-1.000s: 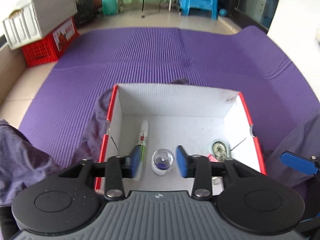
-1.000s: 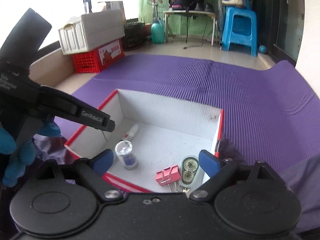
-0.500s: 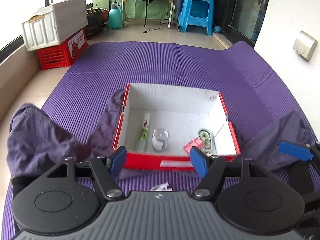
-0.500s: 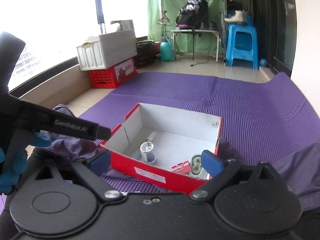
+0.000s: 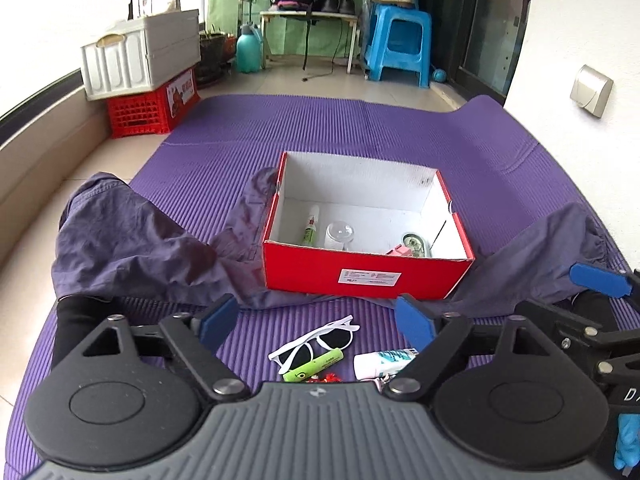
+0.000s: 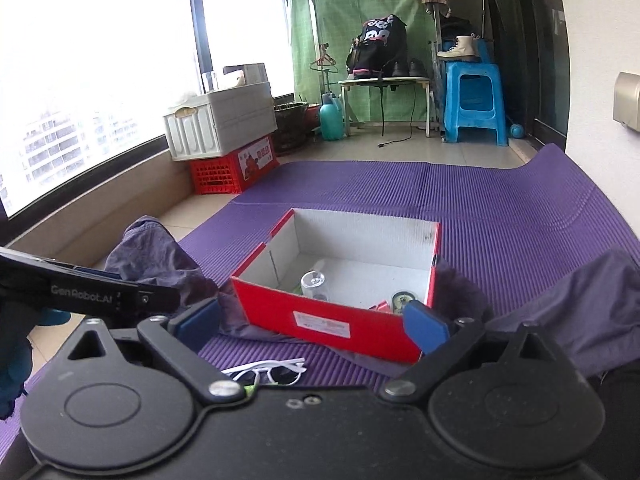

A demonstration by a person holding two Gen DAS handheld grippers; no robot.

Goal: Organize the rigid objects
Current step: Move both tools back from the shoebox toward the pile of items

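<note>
A red box with a white inside (image 5: pixel 367 272) (image 6: pixel 332 326) sits on the purple mat. In it lie a clear round jar (image 5: pixel 339 235) (image 6: pixel 313 282), a green-and-white tube (image 5: pixel 310 229), a pink clip (image 5: pixel 399 249) and a round metal piece (image 5: pixel 413 242) (image 6: pixel 403 301). In front of the box lie white sunglasses (image 5: pixel 316 343) (image 6: pixel 267 370), a green marker (image 5: pixel 313 365) and a white tube (image 5: pixel 384 361). My left gripper (image 5: pixel 316 322) hangs above these loose things, its jaws opening with nothing between them. My right gripper (image 6: pixel 312 326), also opening and empty, stands before the box.
Purple-grey cloth (image 5: pixel 124 240) (image 6: pixel 560 304) is bunched on both sides of the box. A white crate on a red crate (image 5: pixel 148 84) stands at the far left by the window. A blue stool (image 5: pixel 400 40) and a small table stand at the back.
Both grippers have pulled back and up from the box. The left gripper, once around the clear jar, has opened and left it in the box. The loose items on the mat have come into view.
</note>
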